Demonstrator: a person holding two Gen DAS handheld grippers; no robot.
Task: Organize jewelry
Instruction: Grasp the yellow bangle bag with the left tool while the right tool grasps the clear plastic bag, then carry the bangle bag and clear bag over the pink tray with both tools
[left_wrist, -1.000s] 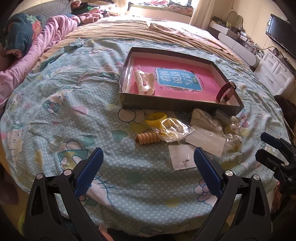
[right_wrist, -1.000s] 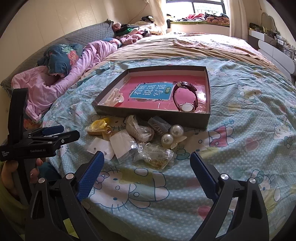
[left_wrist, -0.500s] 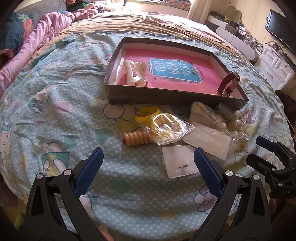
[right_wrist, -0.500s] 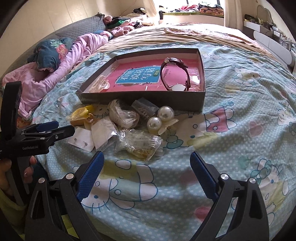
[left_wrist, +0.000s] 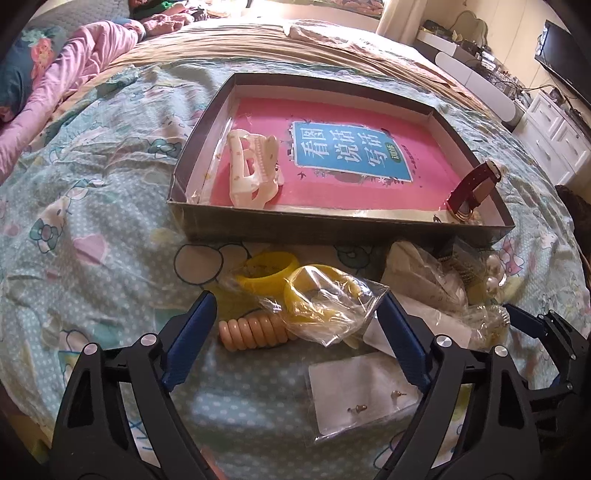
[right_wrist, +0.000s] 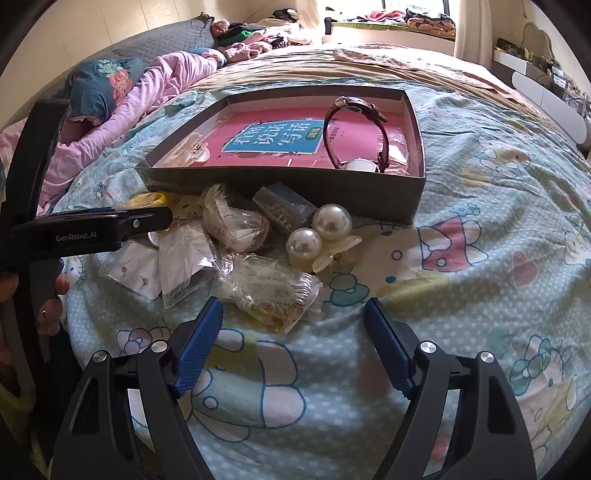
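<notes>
Left gripper (left_wrist: 295, 325): your jaws have just been closing a little but stand wide, with nothing pressed between the pads. The coil tie and the bagged bangle lie in the gap ahead of them, untouched as far as you can see.

Right gripper (right_wrist: 293, 325): your jaws have also just been narrowing, and they are still wide apart and empty. Bare bedspread lies between them; the gold bag sits just past the left pad.

Box (left_wrist: 343, 229): it rests on the bed beyond the pile, long side facing you. A white clip (left_wrist: 251, 173) lies in its left end and a watch (left_wrist: 474, 190) in its near right corner.

Pile: it lies on the bedspread (right_wrist: 461, 295) against the box's near wall, between the box and both grippers.

Coil tie (left_wrist: 253, 332): its long axis runs left to right, across your left jaws' line of approach, so the pads would meet its ends rather than its sides.

Bagged bangle (left_wrist: 325, 299): touching the coil's right end, just inside your left gripper's right pad.

Gold bag (right_wrist: 269, 291): straight ahead and slightly left of your right jaws, long axis slanting down to the right.

Pearl clip (right_wrist: 319, 236): farther on, near the box wall.

Nearer hand: left for the coil and bangle, right for the gold bag and pearls.

Earring card (left_wrist: 362, 398): beneath your left gripper's right finger, too close in for this reach.
</notes>
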